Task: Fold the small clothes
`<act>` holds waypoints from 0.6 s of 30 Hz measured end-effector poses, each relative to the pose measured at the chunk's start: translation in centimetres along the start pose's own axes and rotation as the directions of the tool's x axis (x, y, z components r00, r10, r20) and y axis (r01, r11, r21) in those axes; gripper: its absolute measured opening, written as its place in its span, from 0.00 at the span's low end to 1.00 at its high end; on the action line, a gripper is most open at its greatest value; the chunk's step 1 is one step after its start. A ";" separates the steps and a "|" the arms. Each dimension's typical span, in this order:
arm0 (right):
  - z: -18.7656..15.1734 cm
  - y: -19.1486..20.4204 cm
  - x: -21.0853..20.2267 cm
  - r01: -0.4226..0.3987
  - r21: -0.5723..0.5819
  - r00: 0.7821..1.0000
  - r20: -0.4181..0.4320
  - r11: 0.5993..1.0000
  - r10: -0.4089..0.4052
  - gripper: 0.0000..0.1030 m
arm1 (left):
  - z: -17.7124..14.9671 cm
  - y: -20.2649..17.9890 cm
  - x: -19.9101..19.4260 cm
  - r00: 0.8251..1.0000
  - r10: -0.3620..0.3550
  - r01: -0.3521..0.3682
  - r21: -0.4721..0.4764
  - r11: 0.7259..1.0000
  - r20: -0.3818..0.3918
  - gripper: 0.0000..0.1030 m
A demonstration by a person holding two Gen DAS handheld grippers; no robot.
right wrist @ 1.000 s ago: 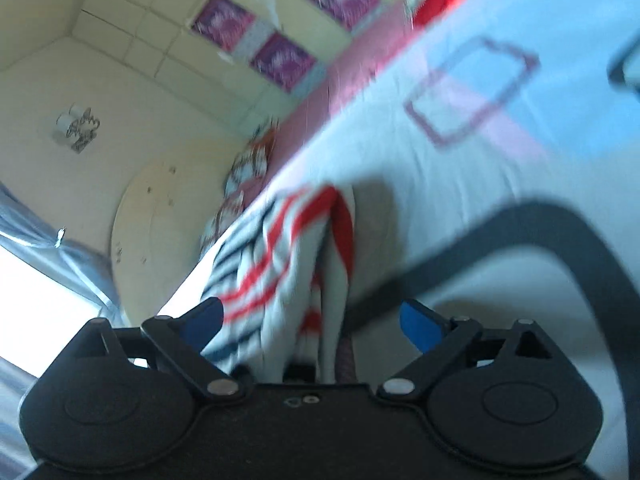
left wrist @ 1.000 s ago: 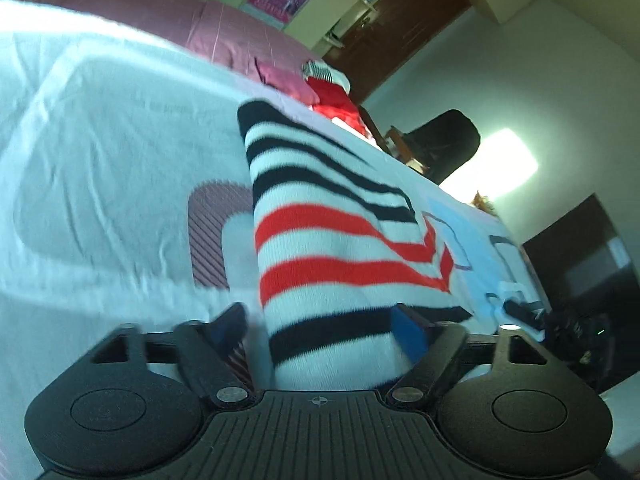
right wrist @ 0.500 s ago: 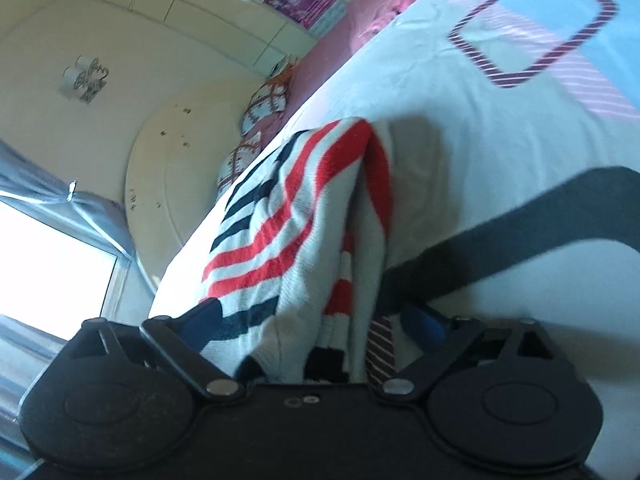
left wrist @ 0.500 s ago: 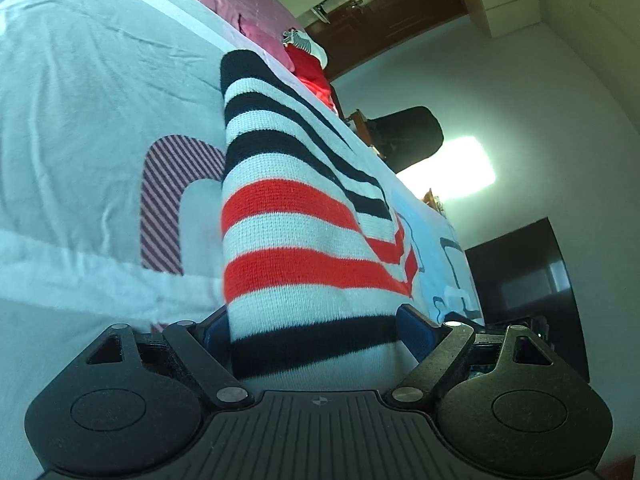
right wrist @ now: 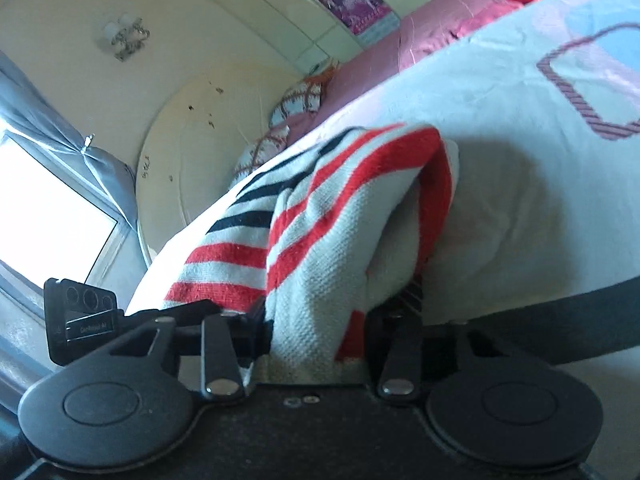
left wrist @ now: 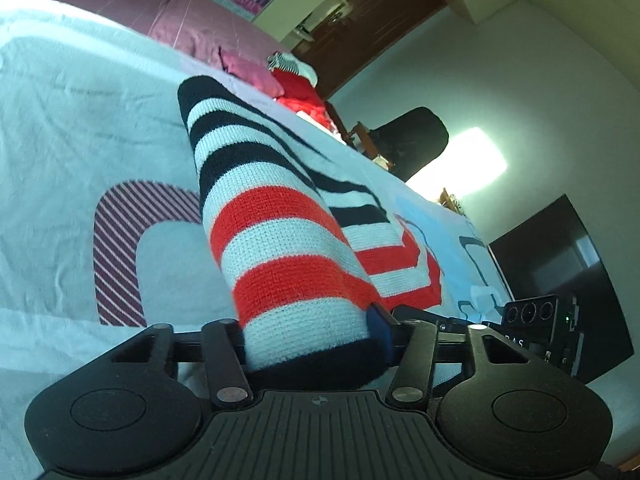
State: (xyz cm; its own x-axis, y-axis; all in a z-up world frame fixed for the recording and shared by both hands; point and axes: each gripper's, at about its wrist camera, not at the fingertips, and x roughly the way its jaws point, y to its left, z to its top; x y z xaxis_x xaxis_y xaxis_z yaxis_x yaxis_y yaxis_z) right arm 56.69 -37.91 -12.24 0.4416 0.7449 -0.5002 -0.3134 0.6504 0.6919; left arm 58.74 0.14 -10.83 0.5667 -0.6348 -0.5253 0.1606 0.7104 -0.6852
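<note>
With the left gripper (left wrist: 310, 344) and right gripper (right wrist: 316, 334) each pinching the striped sweater (left wrist: 280, 248) edge between their fingers, carry both ahead level, keeping the fold taut over the bedsheet (left wrist: 80, 120).

The striped sweater (left wrist: 280, 248) is coarse ribbed knit, matt and woolly. Under it, the bedsheet (left wrist: 80, 128) is thin, creased woven cloth. The left gripper (left wrist: 310, 340) and right gripper (right wrist: 316, 328) are matt black plastic with shiny metal rivets.
</note>
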 end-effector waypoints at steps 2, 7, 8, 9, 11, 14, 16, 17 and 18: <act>-0.1 0.5 -0.7 -0.014 -0.004 1.000 0.023 1.000 0.014 0.38 | 0.2 -0.4 -0.5 1.000 -0.012 0.012 0.009 1.000 0.013 0.45; 0.3 2.1 -2.1 -0.004 -0.025 0.999 0.038 1.000 0.005 0.37 | 1.0 -2.2 -1.8 0.999 -0.041 0.040 0.043 0.998 0.030 0.43; 0.4 2.5 -2.4 0.000 -0.029 0.999 0.041 1.000 0.001 0.37 | 1.2 -2.5 -2.1 0.998 -0.047 0.045 0.049 0.998 0.031 0.43; 0.4 2.8 -2.7 0.001 -0.031 0.999 0.047 1.000 0.000 0.37 | 1.5 -2.9 -2.4 0.998 -0.053 0.051 0.056 0.997 0.033 0.43; 0.5 3.7 -3.2 -0.004 -0.034 0.998 0.061 0.999 0.006 0.37 | 1.8 -3.3 -3.3 0.997 -0.069 0.066 0.068 0.996 0.042 0.43; 0.6 5.2 -3.5 -0.008 -0.044 0.997 0.073 0.999 0.011 0.37 | 2.3 -3.6 -5.2 0.995 -0.082 0.077 0.085 0.993 0.058 0.43; 0.6 6.6 -3.4 -0.004 -0.062 0.997 0.076 0.998 0.009 0.37 | 2.6 -3.6 -6.6 0.994 -0.083 0.076 0.094 0.993 0.069 0.43; 0.6 7.3 -3.3 -0.005 -0.067 0.997 0.076 0.998 0.010 0.37 | 2.7 -3.6 -7.4 0.994 -0.083 0.076 0.097 0.992 0.075 0.43; 0.6 8.0 -3.1 -0.007 -0.071 0.997 0.075 0.997 0.012 0.37 | 2.8 -3.4 -8.3 0.993 -0.084 0.076 0.098 0.992 0.081 0.43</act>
State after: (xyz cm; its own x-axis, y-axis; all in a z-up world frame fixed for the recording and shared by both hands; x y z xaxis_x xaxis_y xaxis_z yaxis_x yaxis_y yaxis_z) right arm 53.29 -35.12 -4.86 0.4997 0.7395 -0.4511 -0.3756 0.6542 0.6564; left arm 55.74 3.79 -2.73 0.6151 -0.6653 -0.4231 0.2814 0.6865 -0.6704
